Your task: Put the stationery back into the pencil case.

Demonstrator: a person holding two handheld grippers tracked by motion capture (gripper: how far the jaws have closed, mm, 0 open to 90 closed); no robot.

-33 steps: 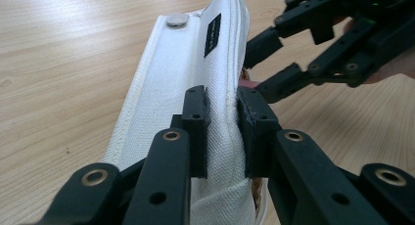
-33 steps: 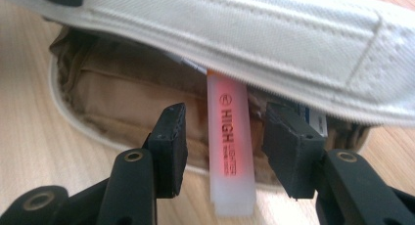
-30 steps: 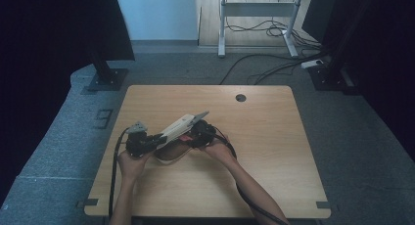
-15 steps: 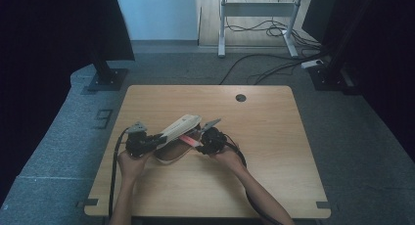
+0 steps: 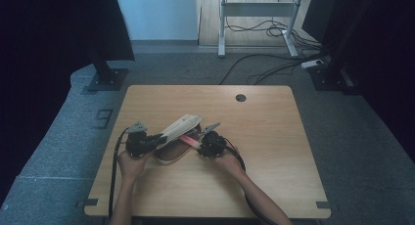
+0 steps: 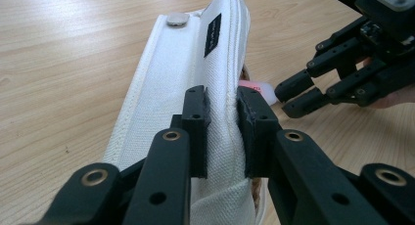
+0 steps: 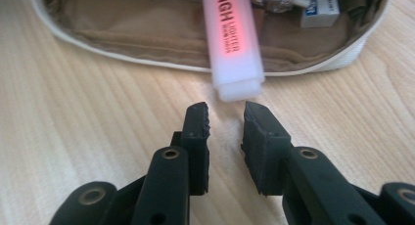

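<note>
Highlighter (image 7: 234, 49) is out of the jaws now. Half a second back the right gripper (image 7: 225, 118) was right up at the mouth of the pouch with the pink thing, and now it sits pulled back a bit, jaws apart with only a narrow gap and nothing between them. The pen lies half in the pencil case (image 5: 177, 137), white cap end poking over the rim onto the table (image 5: 274, 151). My read: the drop-off is basically done, but it isn't fully inside, so a little nudge probably comes before any closing of the flap.

Left gripper (image 6: 222, 115) hasn't budged across the three frames: jaws pinched on the edge of the white flap (image 6: 195, 54), holding it lifted up and open so the inside stays reachable.

Materials-wise, the case is a soft, oval-ish pouch, white woven canvas outside with stitched seams, a small black label and a metal snap button (image 6: 176, 19) near the far end of the flap. Lining is tan fabric, a bit wrinkly. The highlighter is a flat-sided chunky stick, translucent pink plastic that almost glows, with dark lettering and a milky cap. Next to it inside there's a small blue-and-white box (image 7: 320, 7) and something clear and shiny I can't make out. Tabletop is pale wood grain, smooth, with a round cable hole (image 5: 240, 98) at the far edge.
</note>
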